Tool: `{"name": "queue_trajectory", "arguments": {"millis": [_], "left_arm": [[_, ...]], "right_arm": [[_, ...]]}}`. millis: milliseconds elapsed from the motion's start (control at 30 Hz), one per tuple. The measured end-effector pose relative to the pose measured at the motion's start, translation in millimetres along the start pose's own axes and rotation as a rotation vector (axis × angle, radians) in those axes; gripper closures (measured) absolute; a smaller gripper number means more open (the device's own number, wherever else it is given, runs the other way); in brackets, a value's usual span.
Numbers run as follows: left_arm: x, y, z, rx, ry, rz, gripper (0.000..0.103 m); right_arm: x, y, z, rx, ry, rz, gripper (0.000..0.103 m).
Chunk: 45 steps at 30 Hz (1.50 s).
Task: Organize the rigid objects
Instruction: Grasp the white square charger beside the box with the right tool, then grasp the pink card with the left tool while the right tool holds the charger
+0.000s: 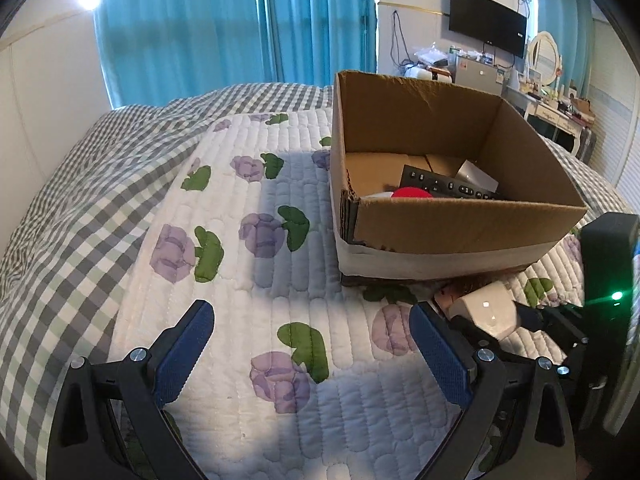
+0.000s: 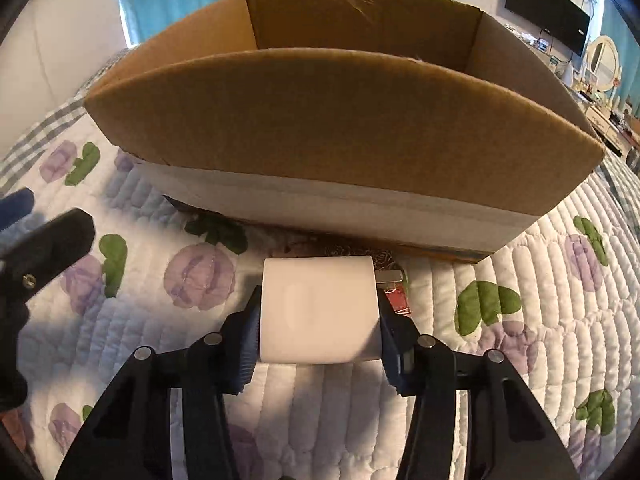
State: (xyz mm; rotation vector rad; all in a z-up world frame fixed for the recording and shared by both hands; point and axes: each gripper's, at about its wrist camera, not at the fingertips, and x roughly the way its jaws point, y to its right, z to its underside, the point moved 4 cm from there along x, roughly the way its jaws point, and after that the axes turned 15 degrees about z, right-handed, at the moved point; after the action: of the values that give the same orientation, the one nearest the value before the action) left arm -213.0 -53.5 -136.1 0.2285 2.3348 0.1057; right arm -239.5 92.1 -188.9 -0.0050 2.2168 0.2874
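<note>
My right gripper [image 2: 320, 312] is shut on a white plastic block with metal prongs, a charger [image 2: 318, 308], held just above the quilt in front of the cardboard box [image 2: 344, 120]. The charger also shows in the left wrist view [image 1: 486, 312], low right. The box [image 1: 472, 224] holds a black remote [image 1: 444, 186], a red object [image 1: 412, 193] and a grey box [image 1: 478, 176]. My left gripper [image 1: 310, 344] is open and empty over the quilt, left of the box.
A white quilt with purple flowers [image 1: 256, 264] lies over a grey checked bedspread [image 1: 80, 208]. A small red item [image 2: 398, 300] lies under the charger by the box's base. Blue curtains, a wall TV [image 1: 486, 20] and a cluttered dresser stand behind.
</note>
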Motion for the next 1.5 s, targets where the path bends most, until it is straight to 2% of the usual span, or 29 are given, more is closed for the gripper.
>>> {"name": "queue_trajectory", "arguments": {"millis": [133,233,400,467,567,767,1000,1133,1233,1300,1367,1433,1500], "left_arm": [[5.7,-0.6,2.4,-0.013,-0.021,-0.002,0.003],[7.8,3.3,2.8,-0.014,-0.033,-0.018,0.003],[16.6,24.8,7.1,-0.04,-0.084,-0.011,0.003],[23.9,38.4,10.3,-0.035,-0.109,-0.01,0.003],[33.4,59.0,12.1,-0.024,-0.116,-0.01,0.003],[58.9,89.6,15.3,-0.047,-0.12,0.04,0.003],[92.3,109.0,16.0,-0.033,-0.152,0.034,0.003],[101.9,111.9,14.1,-0.054,-0.152,0.064,0.003],[107.9,117.9,20.0,-0.005,-0.179,0.034,0.003],[107.0,118.2,20.6,0.002,-0.167,0.033,0.003],[105.9,113.2,19.5,-0.02,-0.155,0.058,0.005],[102.4,112.4,20.1,-0.024,-0.148,0.096,0.017],[96.2,113.7,22.4,-0.006,-0.142,0.102,0.019]], "right_arm": [[-7.3,9.1,3.3,-0.004,0.017,0.0,0.053],[-20.6,28.0,3.7,-0.011,0.06,0.033,0.053],[-36.6,76.9,1.9,0.031,0.106,0.101,0.053],[-35.4,84.8,-6.6,0.055,0.111,0.106,0.053],[-30.8,106.2,-6.7,0.108,0.094,0.112,0.053],[-11.6,138.4,-6.1,0.22,0.027,0.092,0.053],[-6.2,145.8,1.1,0.283,-0.006,0.083,0.053],[-3.6,145.2,1.0,0.28,-0.014,0.084,0.053],[0.1,143.4,2.6,0.276,-0.025,0.089,0.053],[2.9,144.1,2.9,0.279,-0.029,0.09,0.053],[3.8,143.9,3.0,0.28,-0.031,0.092,0.053],[3.6,143.3,3.0,0.277,-0.031,0.094,0.053],[3.0,141.9,3.5,0.268,-0.03,0.098,0.053]]}}
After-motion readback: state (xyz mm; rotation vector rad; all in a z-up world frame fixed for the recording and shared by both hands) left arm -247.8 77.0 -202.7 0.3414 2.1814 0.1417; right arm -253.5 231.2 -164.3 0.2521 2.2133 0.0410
